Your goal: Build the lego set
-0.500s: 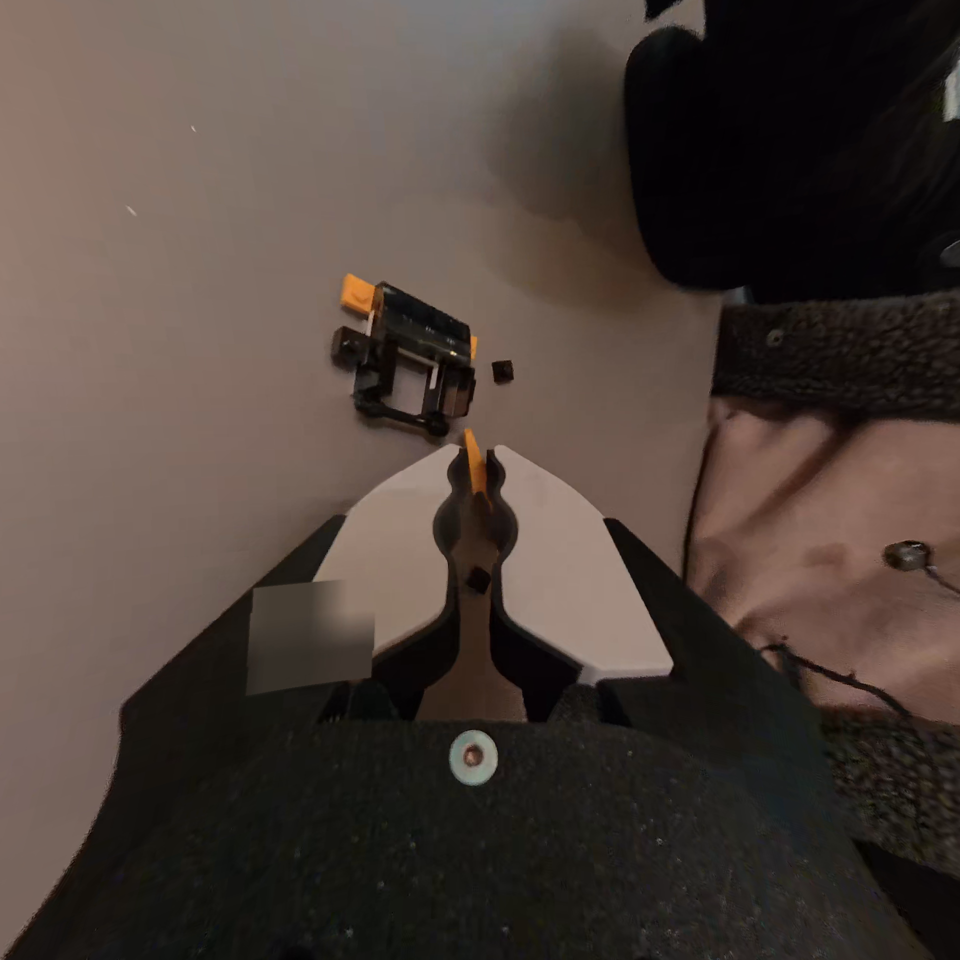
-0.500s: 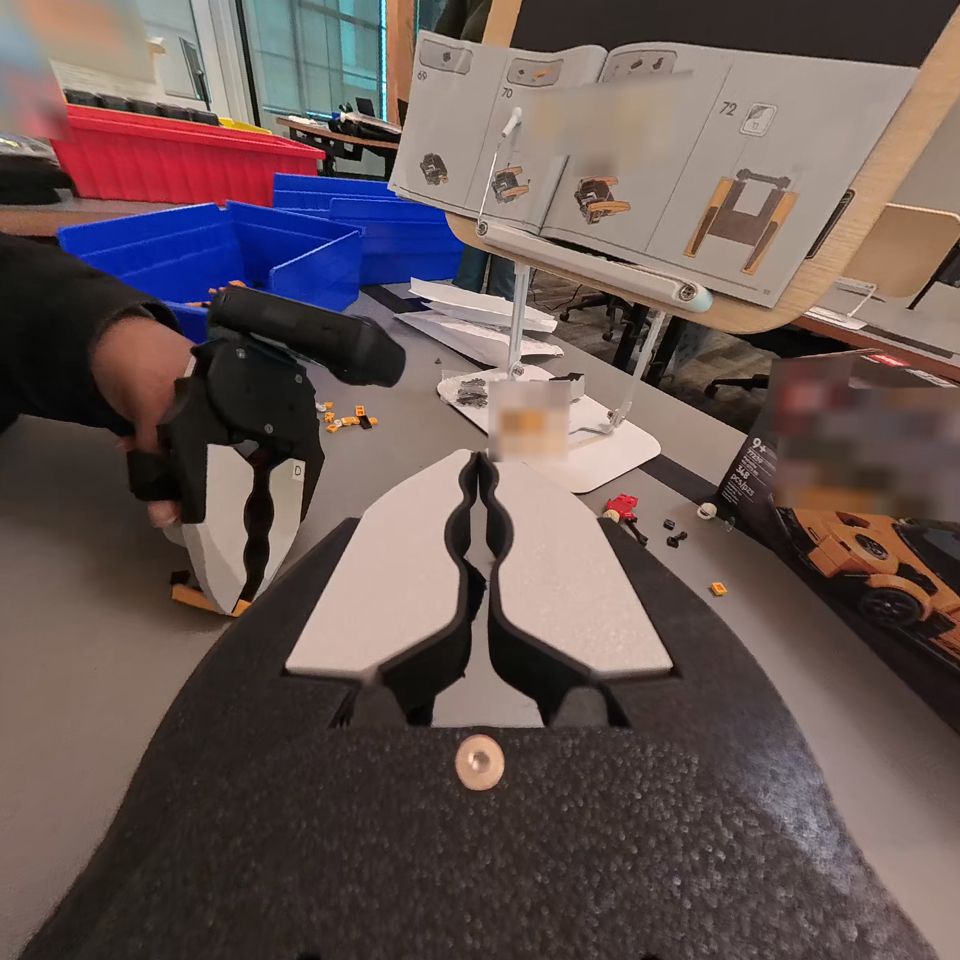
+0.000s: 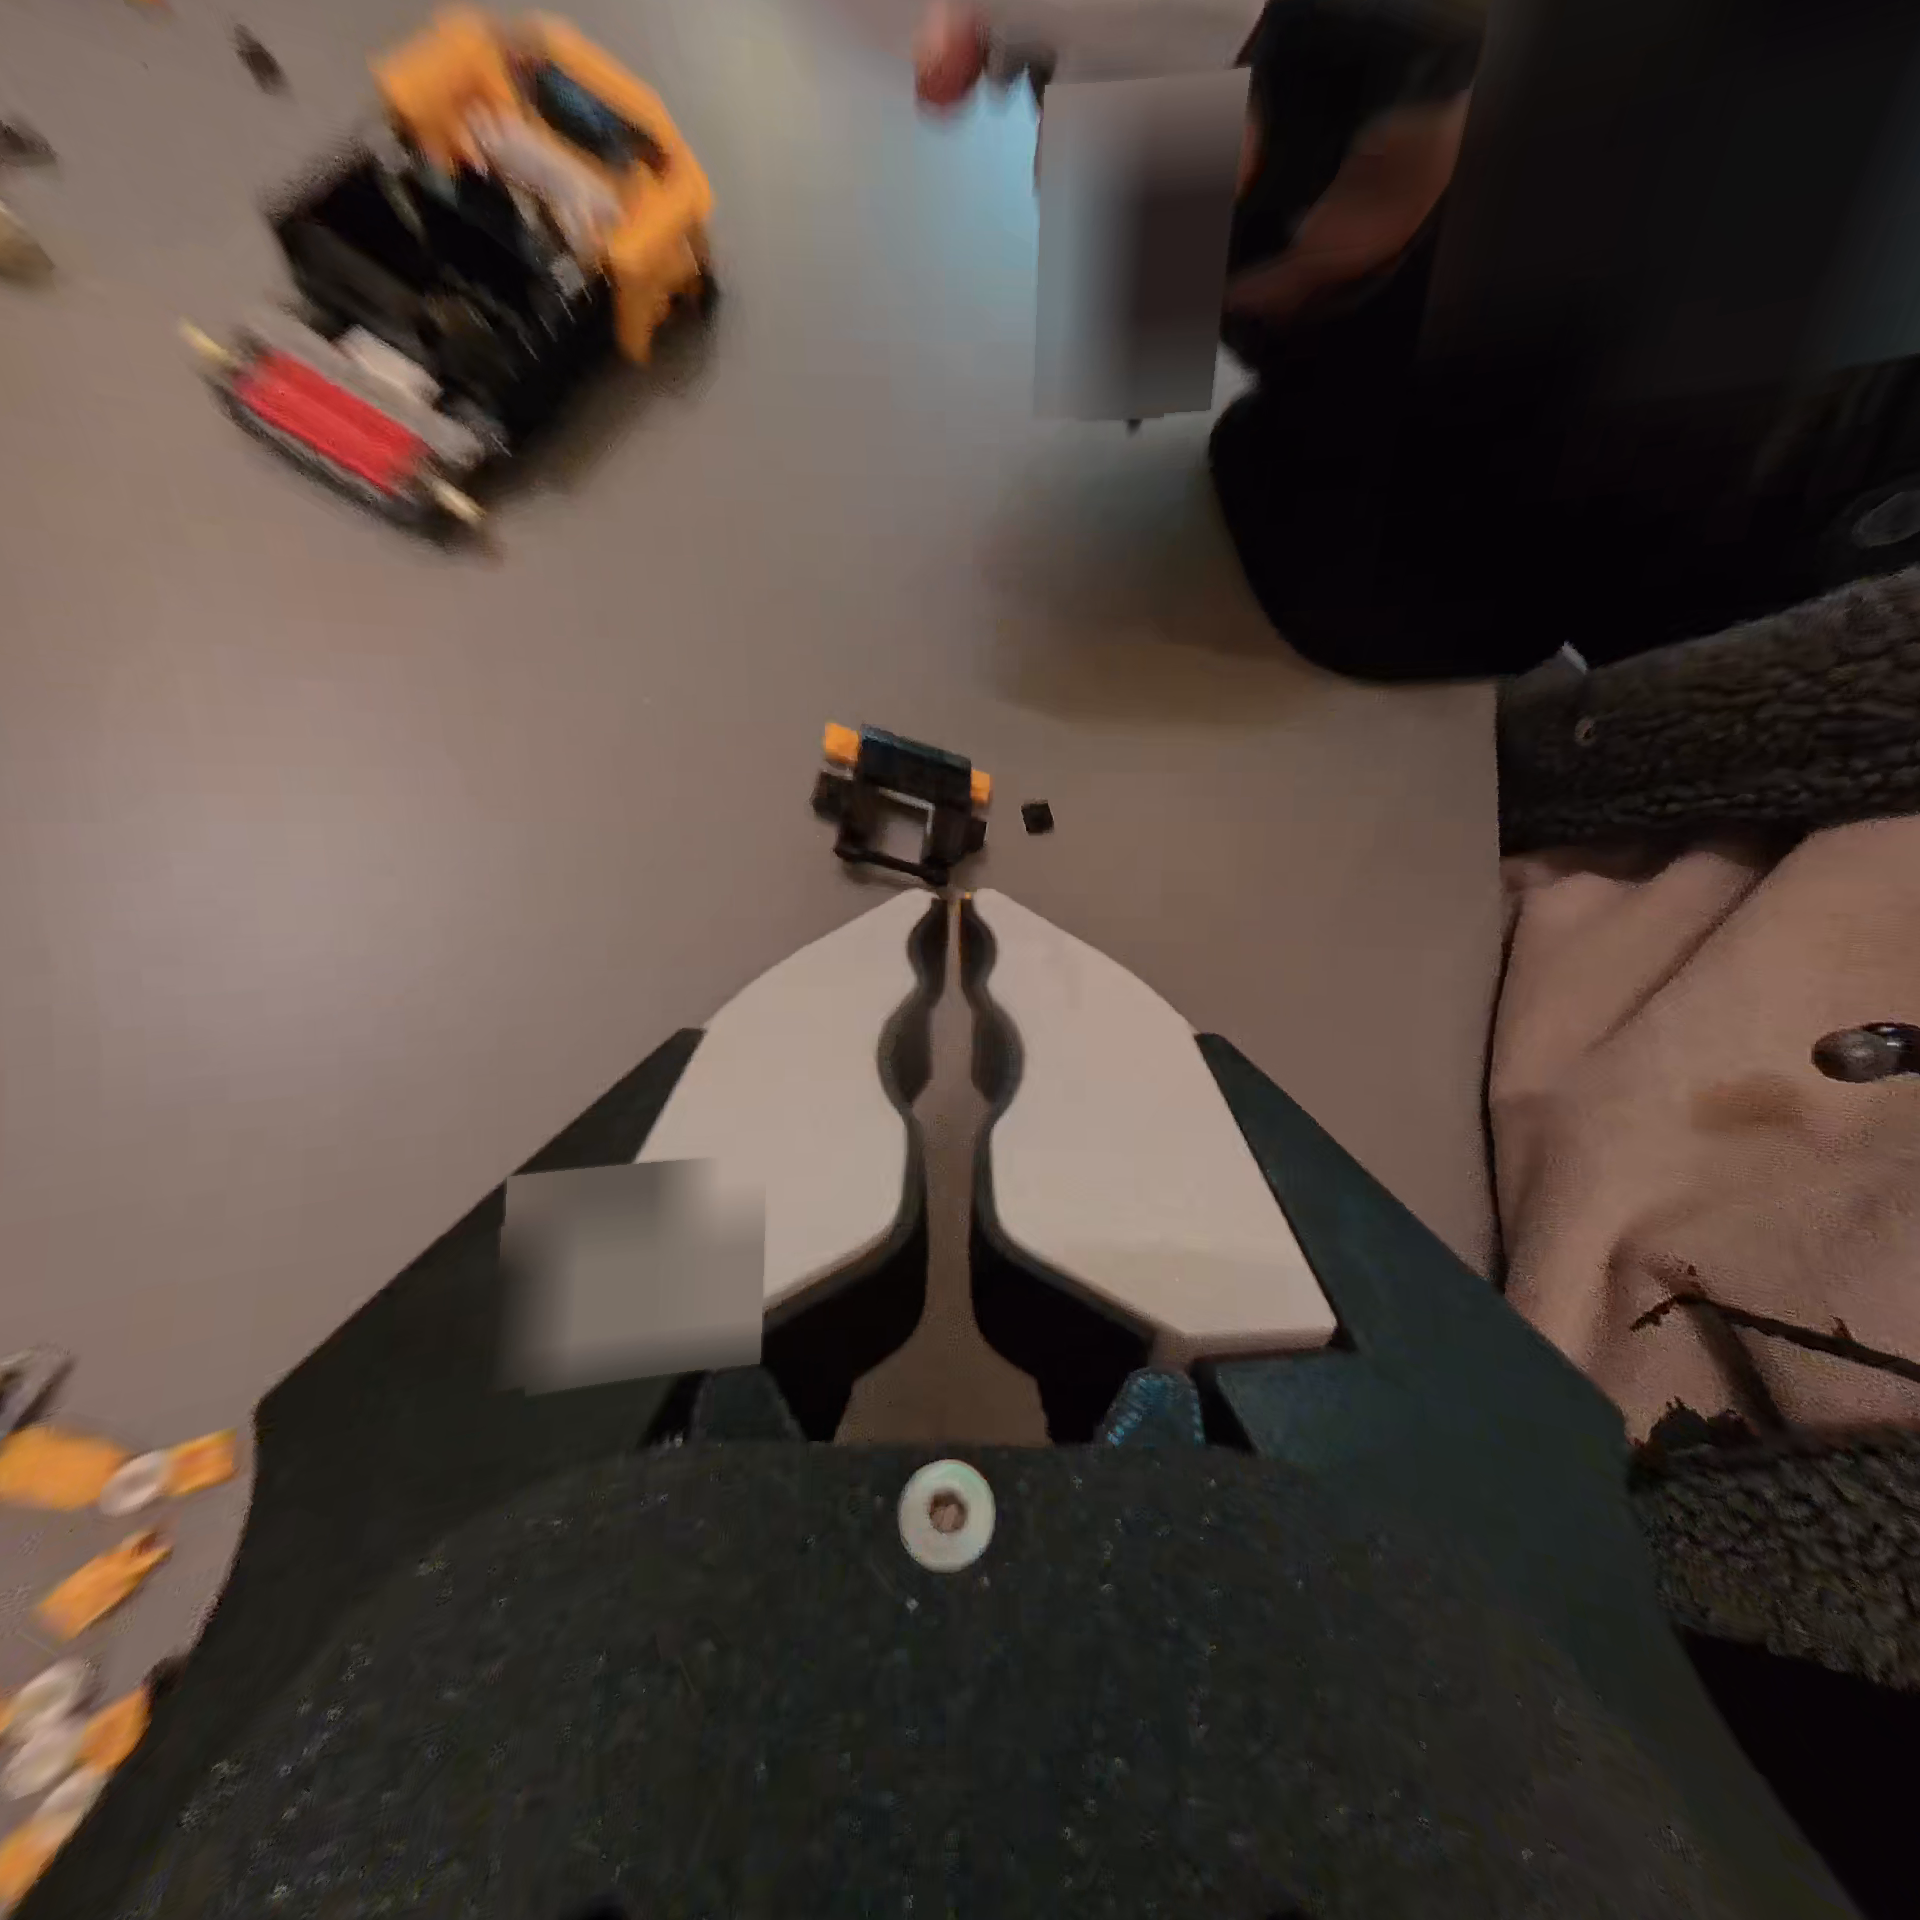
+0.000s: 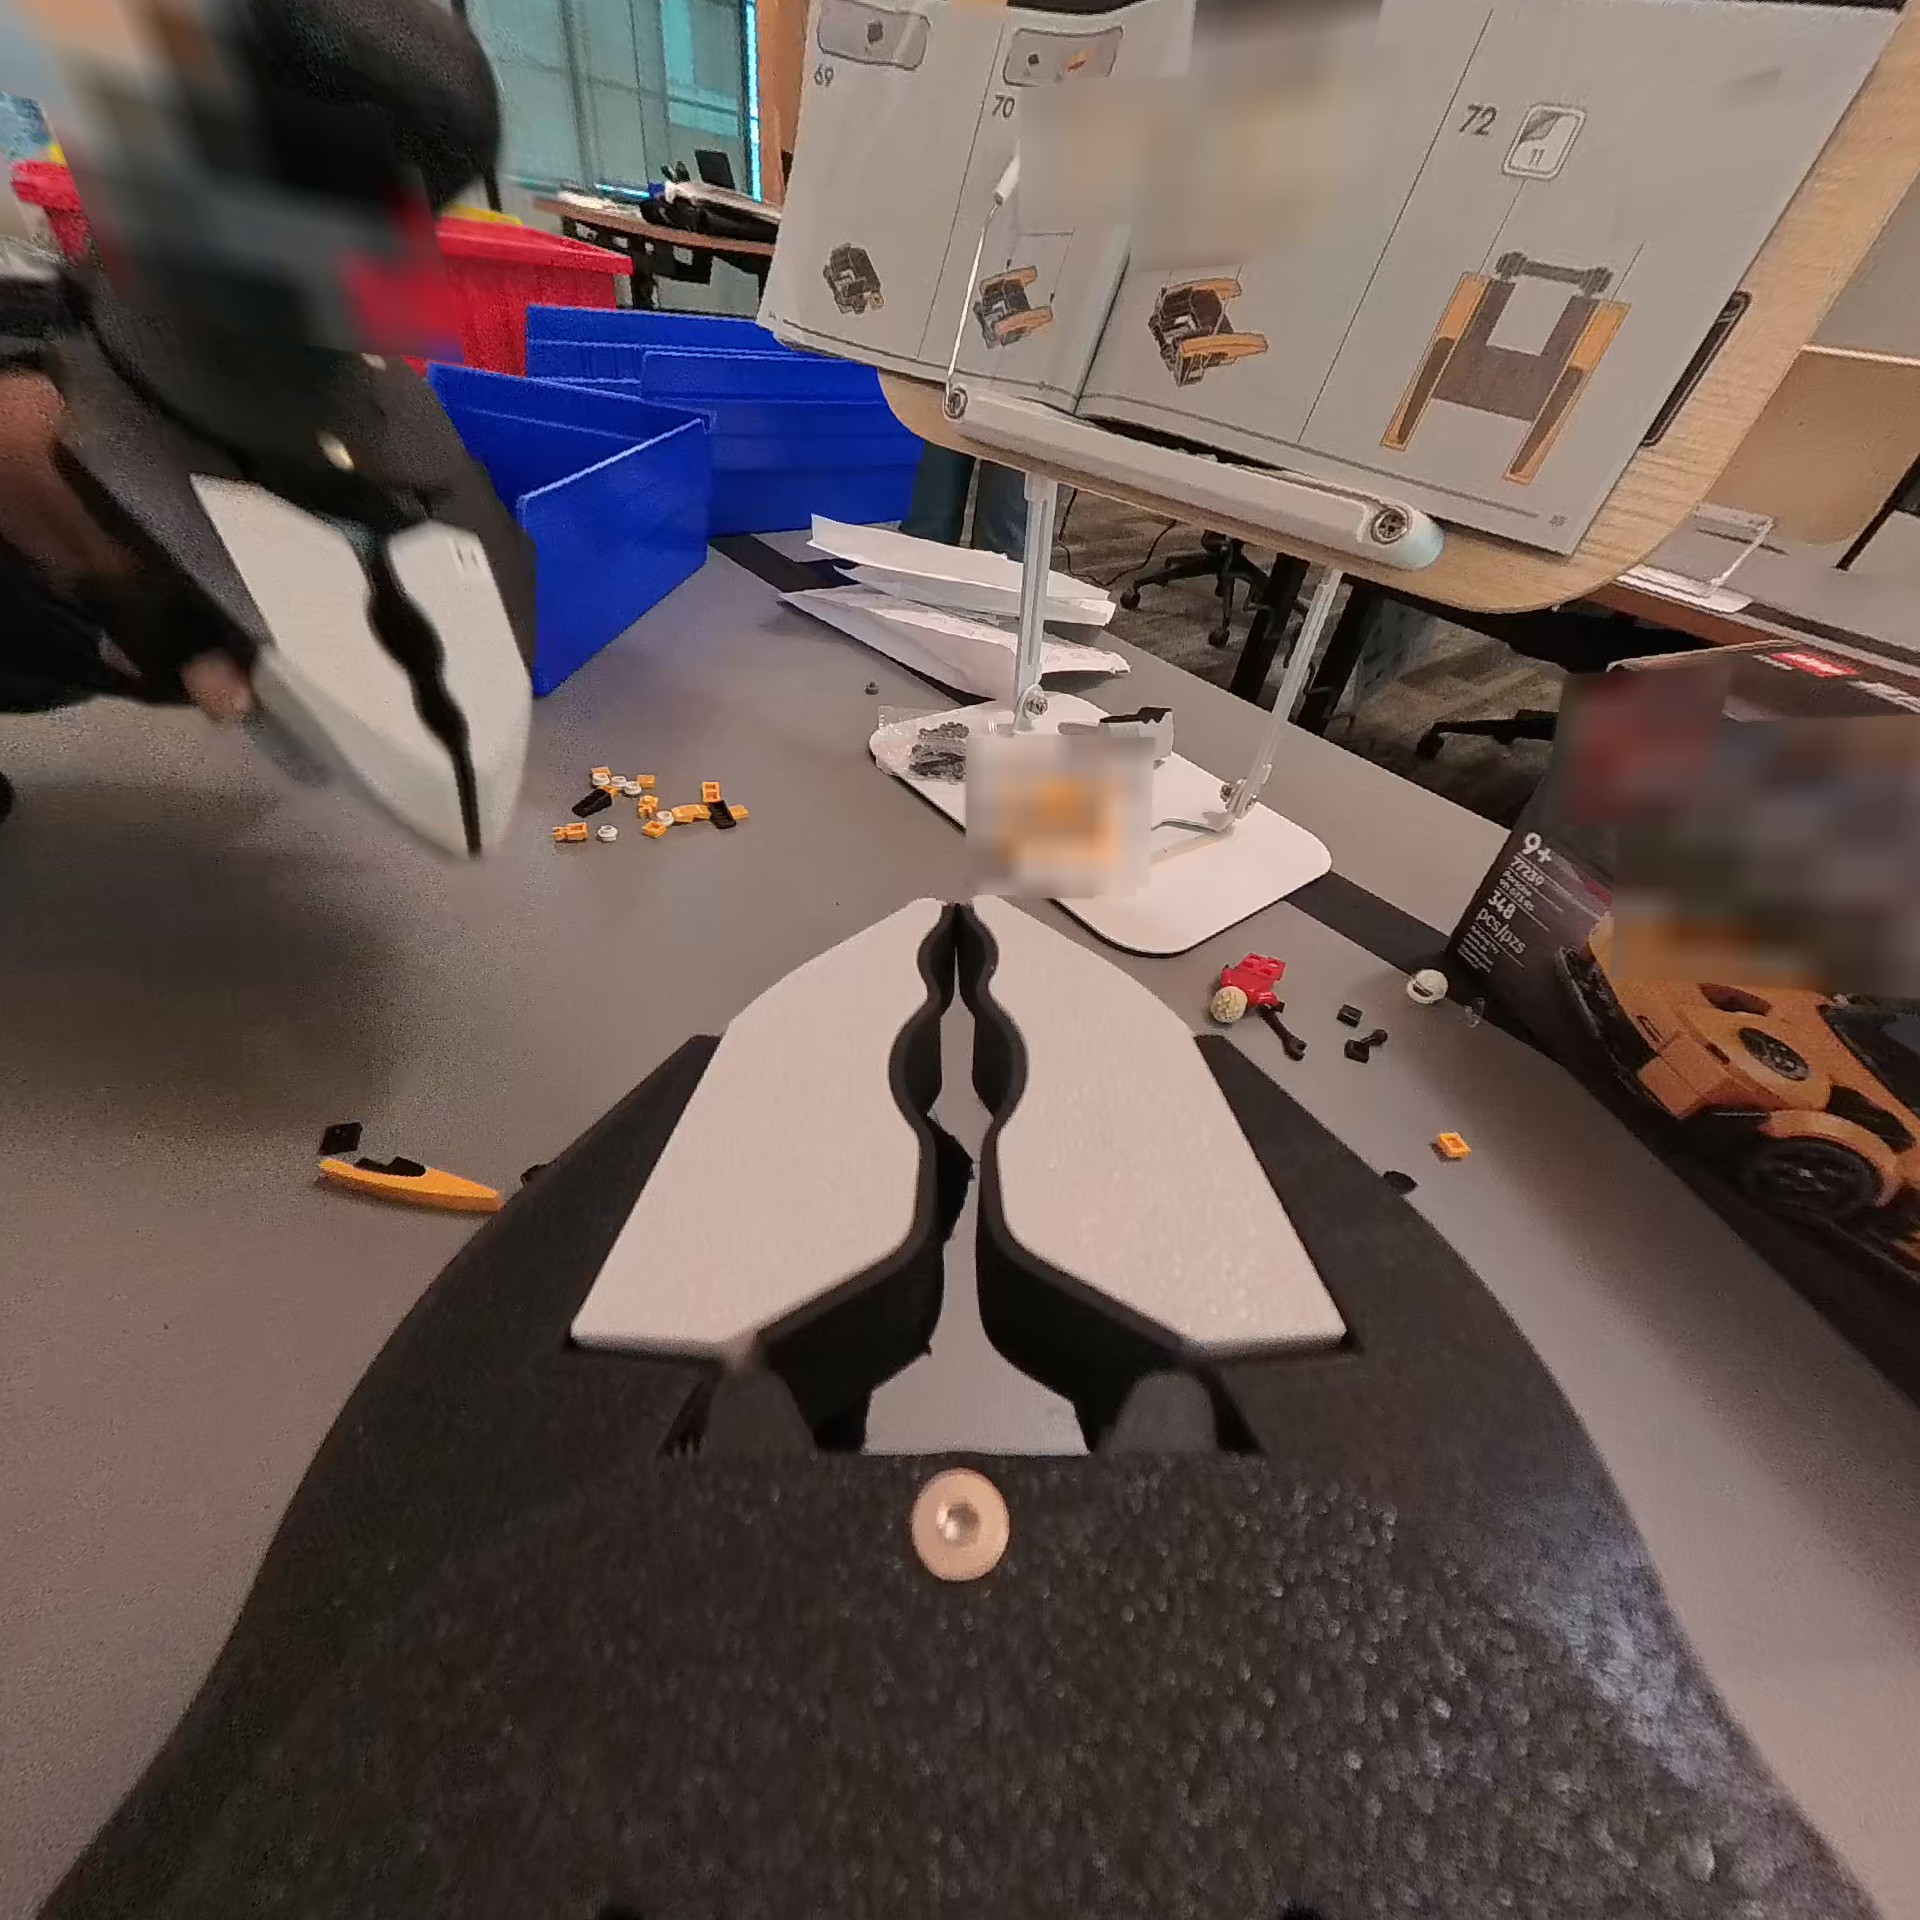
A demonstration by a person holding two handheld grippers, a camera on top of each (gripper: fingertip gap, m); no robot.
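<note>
Now both of my grippers hang closed and empty above the grey tabletop (image 3: 312, 935).

Leftmost in the left wrist view, a blurred, half-built orange-and-black brick car with a red end (image 3: 468, 260) sits far off on the table. My left gripper (image 3: 951, 902) has its white fingers pressed almost together with nothing between them, and just beyond its tips lies the small black brick frame with orange corner pieces (image 3: 902, 805), a tiny loose black stud (image 3: 1036, 817) just to its right. In the right wrist view, a long orange curved piece (image 4: 410, 1182) rests on the table at the left, a scatter of small orange, black and white bricks (image 4: 649, 805) lies farther back, and my right gripper (image 4: 956, 914) is closed on nothing, pointing toward the open grey instruction booklet on its wooden stand (image 4: 1299, 260).
</note>
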